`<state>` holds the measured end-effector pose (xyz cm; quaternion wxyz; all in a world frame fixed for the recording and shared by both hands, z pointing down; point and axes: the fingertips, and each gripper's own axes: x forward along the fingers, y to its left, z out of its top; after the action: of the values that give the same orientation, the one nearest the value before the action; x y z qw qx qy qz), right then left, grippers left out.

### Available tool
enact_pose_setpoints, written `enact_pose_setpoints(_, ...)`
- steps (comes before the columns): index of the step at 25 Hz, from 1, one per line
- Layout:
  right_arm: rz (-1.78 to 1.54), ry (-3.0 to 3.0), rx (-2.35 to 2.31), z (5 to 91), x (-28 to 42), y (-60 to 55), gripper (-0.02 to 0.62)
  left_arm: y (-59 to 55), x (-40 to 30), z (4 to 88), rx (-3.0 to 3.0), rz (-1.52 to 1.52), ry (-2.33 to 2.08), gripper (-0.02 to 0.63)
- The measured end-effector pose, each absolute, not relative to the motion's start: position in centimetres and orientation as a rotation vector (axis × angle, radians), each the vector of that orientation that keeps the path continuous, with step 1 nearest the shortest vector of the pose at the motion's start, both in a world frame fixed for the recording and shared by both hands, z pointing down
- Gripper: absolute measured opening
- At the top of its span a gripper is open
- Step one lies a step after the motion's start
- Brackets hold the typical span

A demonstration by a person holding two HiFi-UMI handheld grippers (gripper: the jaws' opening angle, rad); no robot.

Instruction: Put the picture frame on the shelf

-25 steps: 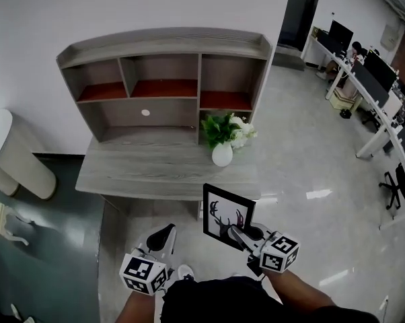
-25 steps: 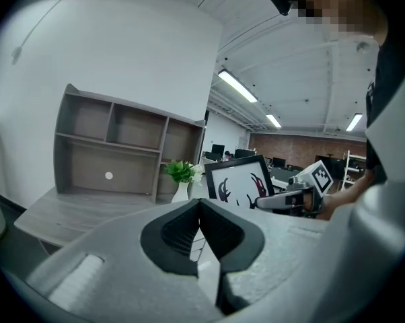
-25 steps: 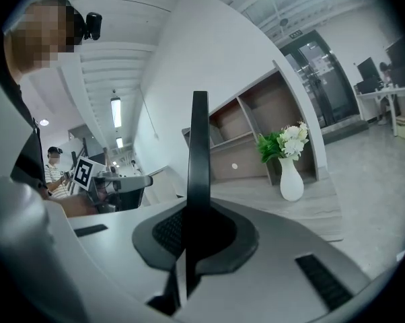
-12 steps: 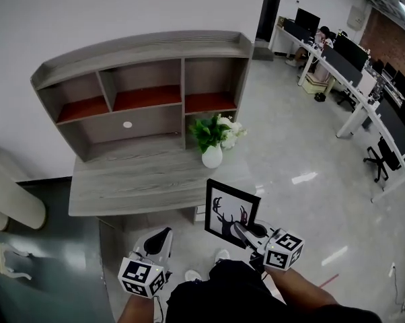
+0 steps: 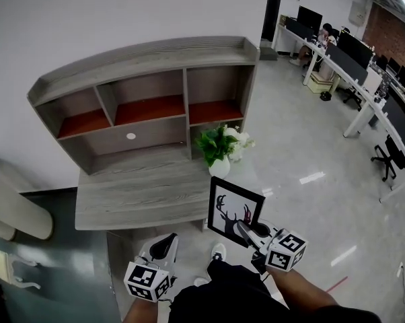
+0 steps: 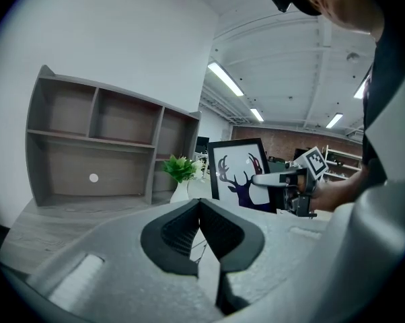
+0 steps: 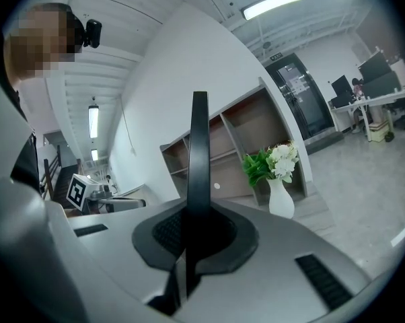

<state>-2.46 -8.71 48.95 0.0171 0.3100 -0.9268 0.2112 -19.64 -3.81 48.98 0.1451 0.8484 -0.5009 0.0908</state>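
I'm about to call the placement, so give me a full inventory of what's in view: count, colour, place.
shelf unit: one, grey wood with red-brown compartment floors, against the white wall
desk: one, grey wood, under the shelf unit
vase: one, white, with green leaves and white flowers, at the desk's right end
picture frame: one, black, with a deer print, upright in front of the desk's right end
office desks: a row, white with dark monitors, far right
rounded object: one, off-white, left of the desk, kind unclear
right gripper: shut on the picture frame's lower edge
left gripper: shut, empty, low at left
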Motion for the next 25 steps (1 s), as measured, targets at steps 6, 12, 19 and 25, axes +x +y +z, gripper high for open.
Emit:
enact_pose_setpoints(6,0.669,-2.949,0.985,47.1,-2.6,-14.0,0.023,-9.6,-19.9,48.0,2.469,0.287,-1.451,0.009)
enact_pose_setpoints(12,0.662,-3.026,1.018,44.4,-1.4,-19.8,0.022,-16.3,-18.9,46.4,2.513,0.306,-1.445,0.009)
enact_pose_setpoints(19,0.704,-3.082,1.054,42.2,-0.3,-26.8,0.022,-22.3,-18.8,46.2,2.489,0.349,-1.472,0.009)
enact_pose_setpoints(25,0.702,-3.111,1.108,41.5,0.5,-31.8,0.022,-25.2,-18.4,46.6,2.486,0.383,-1.491,0.009)
